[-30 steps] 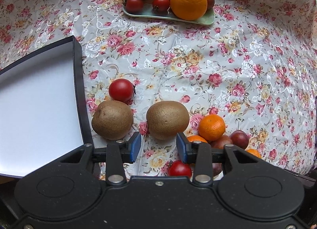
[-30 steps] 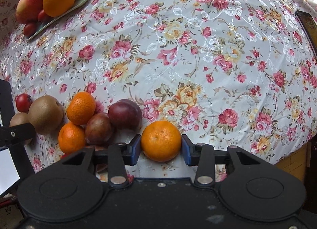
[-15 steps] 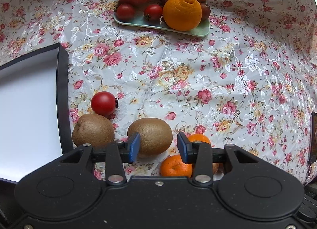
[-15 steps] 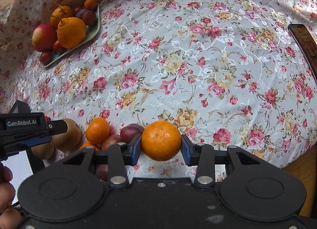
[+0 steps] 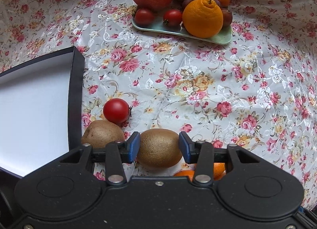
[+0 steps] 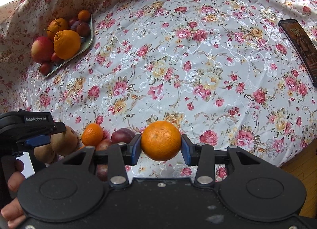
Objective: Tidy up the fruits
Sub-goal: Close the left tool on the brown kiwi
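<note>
The left gripper (image 5: 159, 147) brackets the brown fuzzy oval kiwi (image 5: 159, 150), its long axis crossing the jaws; whether they pinch, I cannot tell. The right gripper (image 6: 160, 144) pinches a round orange mandarin (image 6: 160, 141) above the floral tablecloth's (image 6: 198, 60) near edge.

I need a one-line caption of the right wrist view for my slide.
Right gripper holds a mandarin above the floral tablecloth; the fruit plate sits far left.

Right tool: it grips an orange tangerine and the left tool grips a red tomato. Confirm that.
Not quite. The left tool grips a brown kiwi, as the left wrist view shows; the red tomato lies loose on the cloth. The right tool does grip the orange tangerine.
</note>
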Available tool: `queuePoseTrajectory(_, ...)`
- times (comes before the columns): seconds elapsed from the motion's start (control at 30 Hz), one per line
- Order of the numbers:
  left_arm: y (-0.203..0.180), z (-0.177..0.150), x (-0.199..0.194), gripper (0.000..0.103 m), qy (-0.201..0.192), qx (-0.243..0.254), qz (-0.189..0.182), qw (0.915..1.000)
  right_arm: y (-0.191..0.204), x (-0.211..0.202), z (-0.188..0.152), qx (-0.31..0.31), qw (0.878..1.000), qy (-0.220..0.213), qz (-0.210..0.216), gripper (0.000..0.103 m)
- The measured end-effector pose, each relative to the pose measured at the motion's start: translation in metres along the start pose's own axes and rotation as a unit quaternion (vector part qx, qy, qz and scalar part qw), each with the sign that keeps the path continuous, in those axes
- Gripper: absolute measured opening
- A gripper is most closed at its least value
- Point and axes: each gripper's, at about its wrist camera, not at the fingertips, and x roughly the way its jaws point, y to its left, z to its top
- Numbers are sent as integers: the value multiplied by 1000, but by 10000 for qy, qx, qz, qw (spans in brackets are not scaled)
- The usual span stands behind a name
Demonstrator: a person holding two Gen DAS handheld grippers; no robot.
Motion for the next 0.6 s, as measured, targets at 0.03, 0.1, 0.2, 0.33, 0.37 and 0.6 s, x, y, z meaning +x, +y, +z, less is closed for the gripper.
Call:
queuePoseTrajectory(0.03,-2,-1,0,52,-19,35,39,10000,0,-1,0,0,10000,-5,6,43)
queuePoseTrajectory(0.1,-7,-3,1,53,-54,108,96,9999,0,-2,-1,4,10000,-16,11,43)
queuePoseTrajectory(0.2,-13,-5,3,58,-84,208,163,9996,0,-3,-2,-2,10000,-23,32,43)
queuePoseTrajectory(0.33,-15,-6,5,61,-101,181,211,9996,0,-4,-3,-11,10000,-40,58,43)
queuePoseTrajectory(0.37,-14,-7,6,62,-94,150,212,9996,0,-5,-3,-19,10000,-48,65,43)
queuePoseTrajectory(0.6,5,-12,12,62,210,-355,-27,9991,-1,-9,-2,47,9999,-69,122,43)
